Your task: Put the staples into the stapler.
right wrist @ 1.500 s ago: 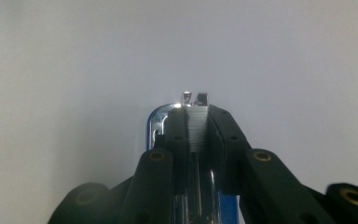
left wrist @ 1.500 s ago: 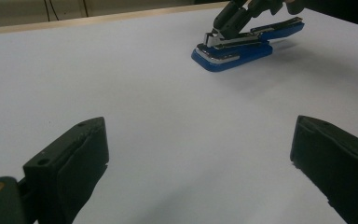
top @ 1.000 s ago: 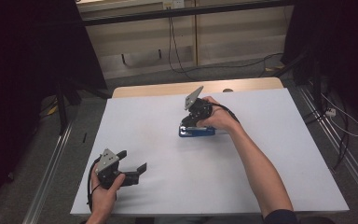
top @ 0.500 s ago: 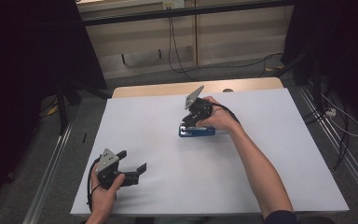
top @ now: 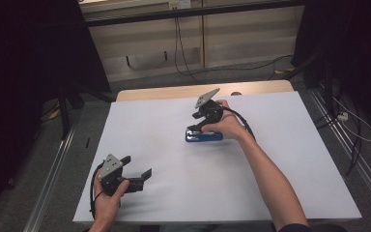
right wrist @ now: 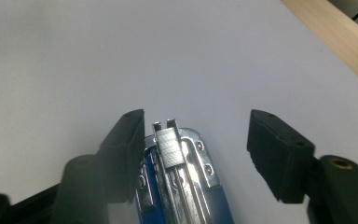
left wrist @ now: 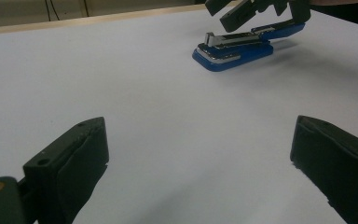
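Blue stapler [top: 204, 136] on desk [top: 174, 193], between right gripper [right wrist: 196, 144] jaws, just opened, one pad touching. Rigid, smooth, hinged; best gripped across body sides. Left gripper [left wrist: 200, 163] jaws apart, empty.

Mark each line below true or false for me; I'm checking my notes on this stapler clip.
1. The blue stapler lies on the white table cover. True.
2. The right gripper is clamped shut on the stapler. False: its jaws have just been opening and stand apart, the stapler between them with a gap at one side.
3. The left gripper holds the stapler. False: its jaws are open and empty, apart from it.
4. A strip of staples shows in the stapler's open top. True.
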`<state>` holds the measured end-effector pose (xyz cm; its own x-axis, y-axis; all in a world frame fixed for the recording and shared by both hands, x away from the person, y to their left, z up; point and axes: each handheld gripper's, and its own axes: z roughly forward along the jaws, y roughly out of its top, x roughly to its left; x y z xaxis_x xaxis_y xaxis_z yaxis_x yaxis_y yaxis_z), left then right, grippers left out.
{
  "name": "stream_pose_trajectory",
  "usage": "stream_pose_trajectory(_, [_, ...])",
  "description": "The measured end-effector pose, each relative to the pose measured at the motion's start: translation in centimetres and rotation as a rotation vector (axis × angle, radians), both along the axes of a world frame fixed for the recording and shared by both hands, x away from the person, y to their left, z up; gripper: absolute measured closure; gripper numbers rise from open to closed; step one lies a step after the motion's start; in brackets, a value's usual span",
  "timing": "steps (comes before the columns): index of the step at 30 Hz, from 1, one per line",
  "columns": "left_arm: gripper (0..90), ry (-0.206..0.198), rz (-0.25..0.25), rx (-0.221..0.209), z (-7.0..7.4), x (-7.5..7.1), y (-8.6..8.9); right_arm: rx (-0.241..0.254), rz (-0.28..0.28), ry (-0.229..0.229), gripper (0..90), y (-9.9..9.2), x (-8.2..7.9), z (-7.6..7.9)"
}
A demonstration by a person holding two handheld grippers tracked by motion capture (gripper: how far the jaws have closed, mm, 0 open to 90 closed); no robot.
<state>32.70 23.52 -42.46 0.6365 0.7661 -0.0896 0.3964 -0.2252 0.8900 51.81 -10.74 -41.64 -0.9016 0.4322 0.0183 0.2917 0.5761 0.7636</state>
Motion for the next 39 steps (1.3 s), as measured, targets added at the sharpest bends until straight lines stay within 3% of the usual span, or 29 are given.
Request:
stream_pose_trajectory(3, [4.4,-0.001,-0.002,0.005,0.0,0.0,0.0,0.030,-0.032,-0.004,31.2,-0.4,-0.3,0.0])
stream_pose_trajectory(6, [4.4,0.001,-0.002,0.007,0.0,0.0,0.0,0.034,-0.083,-0.004,20.5,-0.7,-0.5,-0.1])
stream_pose_trajectory(10, [4.4,0.002,0.003,0.003,0.0,0.1,0.0,0.063,-0.158,-0.014,15.7,-1.3,-0.8,0.0])
stream_pose_trajectory(14, [4.3,0.002,0.008,0.000,-0.1,0.1,0.0,0.048,-0.206,-0.039,14.1,-2.1,-1.0,0.1])
stream_pose_trajectory(18, [4.4,0.002,0.007,-0.002,-0.1,0.2,0.0,0.095,-0.251,-0.021,9.0,-2.8,-1.3,0.1])
stream_pose_trajectory(23, [4.3,0.004,0.006,0.000,-0.1,0.1,-0.1,0.102,-0.283,-0.013,5.1,-3.3,-2.0,-0.1])
stream_pose_trajectory(28, [4.4,0.006,0.011,0.000,-0.1,0.1,0.0,0.113,-0.329,-0.031,5.4,-3.7,-2.5,0.0])
stream_pose_trajectory(34, [4.4,0.004,0.011,0.000,-0.1,0.1,0.0,0.153,-0.433,-0.078,5.1,-4.4,-3.6,0.2])
stream_pose_trajectory(39, [4.4,0.007,0.011,-0.001,-0.1,0.2,0.0,0.178,-0.459,-0.095,5.0,-5.1,-4.4,0.3])
